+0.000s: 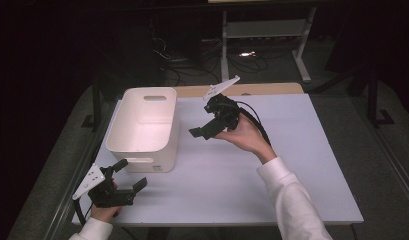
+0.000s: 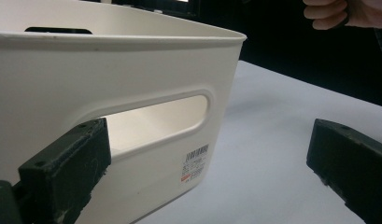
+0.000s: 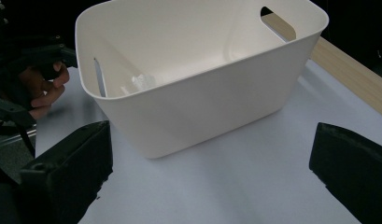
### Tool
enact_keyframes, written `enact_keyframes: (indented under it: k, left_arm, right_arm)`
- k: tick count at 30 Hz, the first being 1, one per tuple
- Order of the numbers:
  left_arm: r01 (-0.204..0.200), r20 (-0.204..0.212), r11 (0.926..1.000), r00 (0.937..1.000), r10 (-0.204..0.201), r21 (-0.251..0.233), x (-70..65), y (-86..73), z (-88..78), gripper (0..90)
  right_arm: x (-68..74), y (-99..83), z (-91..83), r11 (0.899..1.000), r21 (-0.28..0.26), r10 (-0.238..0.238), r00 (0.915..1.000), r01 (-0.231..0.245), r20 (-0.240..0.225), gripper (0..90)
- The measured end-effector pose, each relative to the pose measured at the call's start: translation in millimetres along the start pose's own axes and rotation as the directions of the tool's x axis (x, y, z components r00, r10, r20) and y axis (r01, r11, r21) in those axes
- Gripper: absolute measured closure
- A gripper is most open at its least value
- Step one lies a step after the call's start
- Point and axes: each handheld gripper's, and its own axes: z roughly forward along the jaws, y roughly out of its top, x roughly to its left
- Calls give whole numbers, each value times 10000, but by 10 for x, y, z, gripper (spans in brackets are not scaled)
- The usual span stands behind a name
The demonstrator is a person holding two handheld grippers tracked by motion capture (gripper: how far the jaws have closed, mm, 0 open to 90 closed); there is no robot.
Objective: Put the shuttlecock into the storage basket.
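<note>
Bin: white plastic bin (image 1: 144,127) stands upright on the left half of the pale worktop (image 1: 292,165).
Left claw: left claw (image 1: 127,175) low at the bin's near handle wall, jaws apart, gripping nothing.
Right claw: right claw (image 1: 204,130) raised just right of the bin, jaws apart, nothing between them.

I see the bin (image 1: 144,131) as smooth cream plastic with a soft satin sheen, a small paper label (image 2: 195,164) stuck on its wall. The table (image 1: 292,165) top looks matt and smooth, pale grey, with a bare wood strip (image 1: 272,89) along its far edge. My left tool (image 1: 126,176) has matt black, scuffed jaws; the right tool (image 1: 204,131) matches.
</note>
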Motion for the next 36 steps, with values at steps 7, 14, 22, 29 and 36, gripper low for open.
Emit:
enact_keyframes:
  k: [7,14,22,29,36]
  left_arm:
    - [-77,-33,9999,10000,78,129,-3,1,2,0]
    - [-98,-46,9998,9999,99,165,-2,-7,7,0]
    - [-37,8,9997,10000,37,237,-16,-13,15,0]
    - [-124,49,9994,9999,122,327,-17,-15,18,0]
    - [-57,15,9994,10000,56,340,-26,-20,29,0]
  right_arm:
    - [-15,-81,-85,9998,-205,31,10000,-30,74,0]
    - [-40,-194,-177,9989,-243,410,9991,-407,91,0]
    - [-98,-390,-305,9975,-518,504,9984,-490,254,0]
    - [-125,-564,-411,9969,-536,602,9971,-578,455,0]
    - [-157,-721,-545,9926,-1035,688,9964,-633,504,0]
